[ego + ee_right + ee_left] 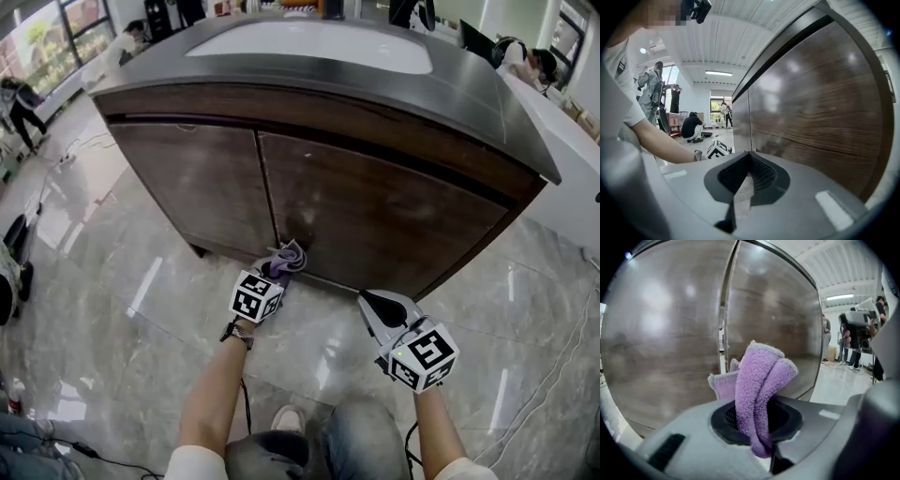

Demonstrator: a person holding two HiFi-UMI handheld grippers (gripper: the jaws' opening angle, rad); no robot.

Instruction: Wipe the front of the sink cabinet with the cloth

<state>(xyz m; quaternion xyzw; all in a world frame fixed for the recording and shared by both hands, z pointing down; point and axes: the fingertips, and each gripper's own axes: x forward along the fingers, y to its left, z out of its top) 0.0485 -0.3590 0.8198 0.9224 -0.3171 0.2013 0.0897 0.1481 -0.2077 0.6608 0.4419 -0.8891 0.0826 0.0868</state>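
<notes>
Head view looks down on the dark brown wooden sink cabinet (375, 216) under its grey countertop with white basin (309, 42); the left gripper (277, 274) reaches to the foot of the seam between the two doors, low and near the glossy grey marble floor (141, 281). Left gripper view shows its jaws pinching the fluffy purple cloth (759, 390) – the folds stick out forward towards the door fronts, though contact with the wood cannot be told. The right gripper (380, 309) hangs further right, apart from the cabinet; right gripper view shows its jaws pressed together at the tips, nothing between them.
</notes>
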